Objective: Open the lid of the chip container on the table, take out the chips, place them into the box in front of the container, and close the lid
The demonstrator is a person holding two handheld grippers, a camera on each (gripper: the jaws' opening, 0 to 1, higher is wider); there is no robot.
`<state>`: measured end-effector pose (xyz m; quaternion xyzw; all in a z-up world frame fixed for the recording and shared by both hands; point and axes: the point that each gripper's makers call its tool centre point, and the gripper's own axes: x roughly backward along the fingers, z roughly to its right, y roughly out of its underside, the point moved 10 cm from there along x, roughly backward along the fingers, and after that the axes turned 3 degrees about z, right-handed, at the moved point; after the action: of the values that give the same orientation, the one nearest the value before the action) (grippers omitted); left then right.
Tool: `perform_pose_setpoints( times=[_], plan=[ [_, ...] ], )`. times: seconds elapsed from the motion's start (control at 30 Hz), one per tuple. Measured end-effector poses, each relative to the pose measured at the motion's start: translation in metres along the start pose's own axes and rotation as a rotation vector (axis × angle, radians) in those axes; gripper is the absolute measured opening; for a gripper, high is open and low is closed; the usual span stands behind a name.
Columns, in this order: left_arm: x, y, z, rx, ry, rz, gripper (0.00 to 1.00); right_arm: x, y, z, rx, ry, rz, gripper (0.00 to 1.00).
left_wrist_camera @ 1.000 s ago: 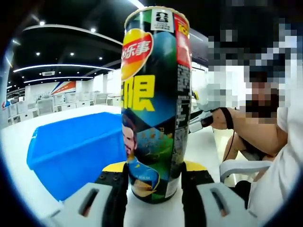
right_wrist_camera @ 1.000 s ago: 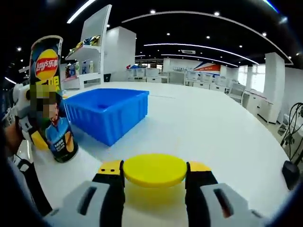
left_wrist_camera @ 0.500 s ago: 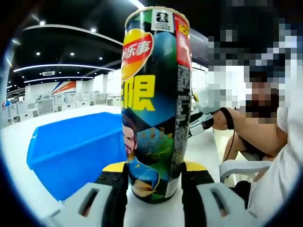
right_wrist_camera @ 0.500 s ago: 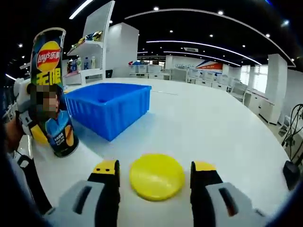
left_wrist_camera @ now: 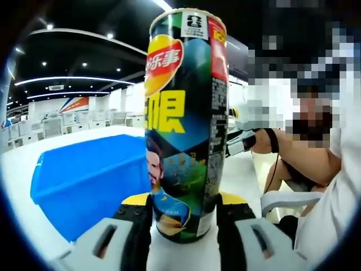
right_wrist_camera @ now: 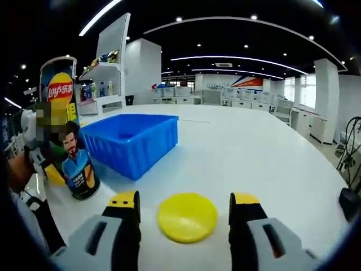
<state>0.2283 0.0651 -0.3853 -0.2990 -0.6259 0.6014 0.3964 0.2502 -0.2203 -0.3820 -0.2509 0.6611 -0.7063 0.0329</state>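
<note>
Left gripper [left_wrist_camera: 183, 210]: jaws closed against the lower sides of the chip container [left_wrist_camera: 185, 121]; the can stands upright between them on the white table [left_wrist_camera: 240, 175]
Right gripper [right_wrist_camera: 184, 210]: jaws spread apart, holding nothing; the yellow lid [right_wrist_camera: 187, 217] lies flat on the table between them, touching neither jaw
Chip container: tall dark can with a red-and-yellow logo (printed figure on its lower half); top uncovered; in the right gripper view it stands left of the lid [right_wrist_camera: 69, 129]
Lid: off the can, on the table well apart from the container, on the near side of the box
Blue box [right_wrist_camera: 131, 140]: open-topped, ribbed plastic; just beside the container, behind it and to its right in the right gripper view; to its left in the left gripper view [left_wrist_camera: 84, 180]
Person: a forearm [left_wrist_camera: 293, 152] right of the container in the left gripper view
</note>
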Motion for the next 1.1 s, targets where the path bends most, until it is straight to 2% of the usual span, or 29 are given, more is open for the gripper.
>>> perform_pose_setpoints(
  times=[0.17, 0.37, 0.43, 0.5, 0.6, 0.73, 0.87, 1.1],
  plan=[
    [0.002, -0.004, -0.003, -0.001, 0.013, 0.020, 0.53, 0.002, 0.000, 0.000, 0.007, 0.001, 0.002, 0.60],
    [0.006, -0.014, -0.006, -0.034, 0.094, 0.062, 0.64, 0.006, -0.005, -0.003, 0.022, -0.003, 0.016, 0.59],
    [0.006, -0.019, -0.009, -0.030, 0.114, 0.082, 0.63, 0.008, -0.007, -0.004, 0.029, -0.005, 0.021, 0.59],
    [0.005, -0.026, -0.010, -0.023, 0.131, 0.129, 0.63, 0.010, -0.009, -0.005, 0.035, -0.007, 0.025, 0.58],
    [0.003, -0.031, -0.011, -0.029, 0.120, 0.160, 0.62, 0.012, -0.011, -0.006, 0.045, -0.010, 0.028, 0.58],
    [-0.003, -0.033, -0.012, -0.022, 0.120, 0.173, 0.58, 0.014, -0.014, -0.006, 0.052, -0.009, 0.038, 0.58],
    [-0.004, -0.032, -0.009, -0.026, 0.129, 0.185, 0.49, 0.016, -0.017, -0.005, 0.042, -0.004, 0.050, 0.55],
    [-0.003, -0.031, -0.009, -0.035, 0.131, 0.193, 0.49, 0.014, -0.014, -0.008, 0.041, -0.012, 0.042, 0.54]
  ],
)
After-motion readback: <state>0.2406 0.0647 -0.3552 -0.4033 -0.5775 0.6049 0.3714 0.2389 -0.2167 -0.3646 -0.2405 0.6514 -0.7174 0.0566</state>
